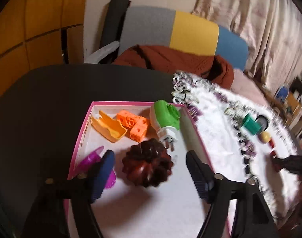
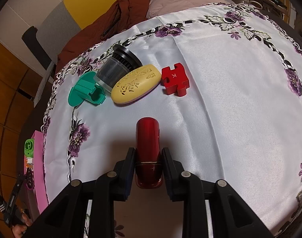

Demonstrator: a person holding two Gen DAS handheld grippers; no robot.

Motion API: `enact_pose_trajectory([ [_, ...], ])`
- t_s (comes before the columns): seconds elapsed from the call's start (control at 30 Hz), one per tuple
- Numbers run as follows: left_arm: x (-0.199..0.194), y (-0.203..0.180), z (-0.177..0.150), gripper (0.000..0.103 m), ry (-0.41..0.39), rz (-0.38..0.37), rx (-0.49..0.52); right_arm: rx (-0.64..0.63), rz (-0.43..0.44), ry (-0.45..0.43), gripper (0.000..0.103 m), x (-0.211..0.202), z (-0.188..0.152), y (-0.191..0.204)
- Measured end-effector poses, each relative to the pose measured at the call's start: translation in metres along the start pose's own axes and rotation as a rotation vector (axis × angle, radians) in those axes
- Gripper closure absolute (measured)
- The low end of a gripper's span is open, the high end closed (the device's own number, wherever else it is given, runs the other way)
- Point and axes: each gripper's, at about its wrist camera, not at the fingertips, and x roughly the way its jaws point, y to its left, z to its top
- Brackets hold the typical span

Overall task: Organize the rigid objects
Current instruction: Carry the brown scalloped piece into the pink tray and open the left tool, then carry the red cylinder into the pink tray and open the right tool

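Left wrist view: left gripper (image 1: 149, 170) stands wide over the pink box (image 1: 131, 104), pads apparently clear of the dark ridged piece (image 1: 148, 164) between them. Right gripper (image 2: 148, 162) clamps a red cylinder (image 2: 148, 136) on the white tablecloth (image 2: 230, 109), near the yellow oval case (image 2: 136, 83).

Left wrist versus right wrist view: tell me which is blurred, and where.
Left wrist view: motion-smeared, worst along the embroidered tablecloth edge at right; the pink box reads softer too. Right wrist view: sharp, the red bottle crisp with a highlight, fisheye bending the tablecloth.
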Motion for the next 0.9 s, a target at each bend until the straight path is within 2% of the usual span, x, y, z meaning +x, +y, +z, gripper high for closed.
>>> enact_pose_trajectory([
  [0.1, -0.01, 0.0, -0.009, 0.017, 0.011, -0.036, -0.036, -0.003, -0.001, -0.004, 0.077, 0.0, 0.0, 0.001],
  [0.2, -0.017, -0.003, -0.019, 0.016, 0.029, -0.071, -0.059, -0.009, 0.006, -0.006, 0.077, -0.001, -0.001, 0.003],
  [0.33, -0.023, -0.012, -0.028, 0.009, 0.033, -0.069, -0.026, -0.041, 0.026, -0.014, 0.077, -0.004, -0.003, 0.011],
  [0.43, -0.026, -0.015, -0.034, 0.008, 0.037, -0.075, -0.009, -0.079, 0.053, -0.012, 0.077, -0.004, -0.005, 0.021],
  [0.5, -0.026, -0.014, -0.037, 0.005, 0.05, -0.075, -0.008, -0.118, 0.079, -0.002, 0.077, -0.004, -0.009, 0.031],
  [0.67, -0.029, -0.009, -0.045, 0.005, 0.068, -0.071, -0.018, -0.265, 0.108, -0.012, 0.077, -0.008, -0.026, 0.07],
  [0.9, -0.034, 0.0, -0.053, 0.004, 0.08, -0.06, -0.024, -0.37, 0.216, 0.022, 0.077, -0.008, -0.058, 0.13],
])
